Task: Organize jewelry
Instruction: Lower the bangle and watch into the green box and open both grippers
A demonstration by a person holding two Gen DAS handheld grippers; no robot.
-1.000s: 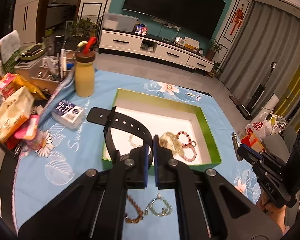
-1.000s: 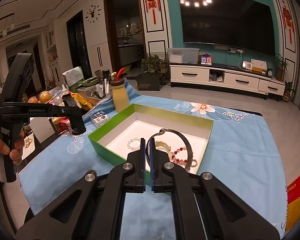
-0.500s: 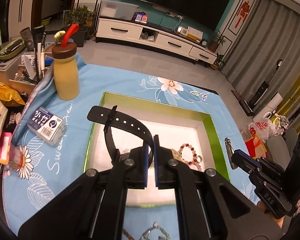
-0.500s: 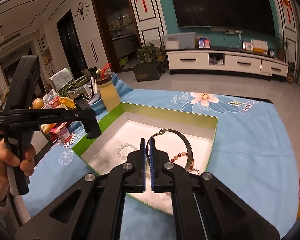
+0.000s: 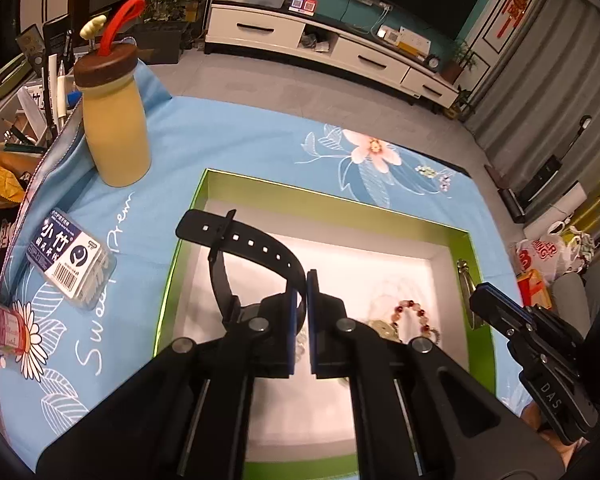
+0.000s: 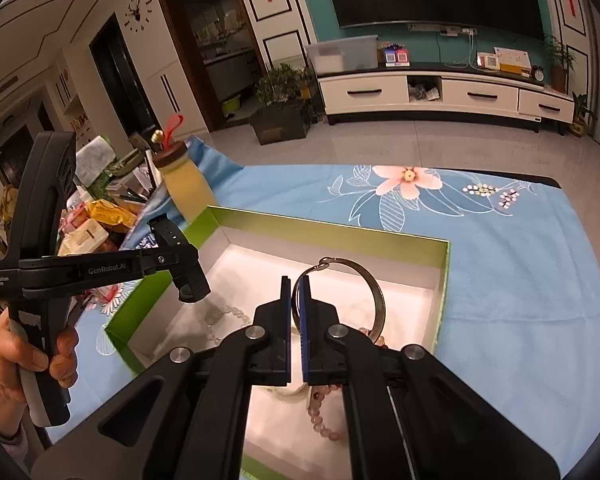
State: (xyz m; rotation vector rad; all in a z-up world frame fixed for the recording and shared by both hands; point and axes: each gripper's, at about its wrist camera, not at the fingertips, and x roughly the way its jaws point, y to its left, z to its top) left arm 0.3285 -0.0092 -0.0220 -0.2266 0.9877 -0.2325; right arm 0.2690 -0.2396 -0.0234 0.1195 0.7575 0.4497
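My left gripper (image 5: 302, 285) is shut on a black watch (image 5: 240, 248) by its strap and holds it over the left part of the green box (image 5: 180, 264). My right gripper (image 6: 296, 288) is shut on a silver bangle (image 6: 374, 296) and holds it over the box's (image 6: 444, 276) right part. Inside the white box floor lie a red bead bracelet (image 5: 414, 312), a pale bead bracelet (image 6: 232, 314) and a pink bead bracelet (image 6: 320, 412). The left gripper also shows in the right wrist view (image 6: 188, 276), the right one in the left wrist view (image 5: 496, 304).
A yellow bottle with a brown lid (image 5: 114, 120) stands on the blue flowered cloth (image 5: 236, 144) left of the box. A small blue-and-white packet (image 5: 70, 256) lies nearer. Snack bags and clutter (image 6: 96, 220) crowd the table's left edge.
Both grippers have moved forward and down over the box, carrying the watch and the bangle. The loose chains on the cloth near me have dropped out of view.
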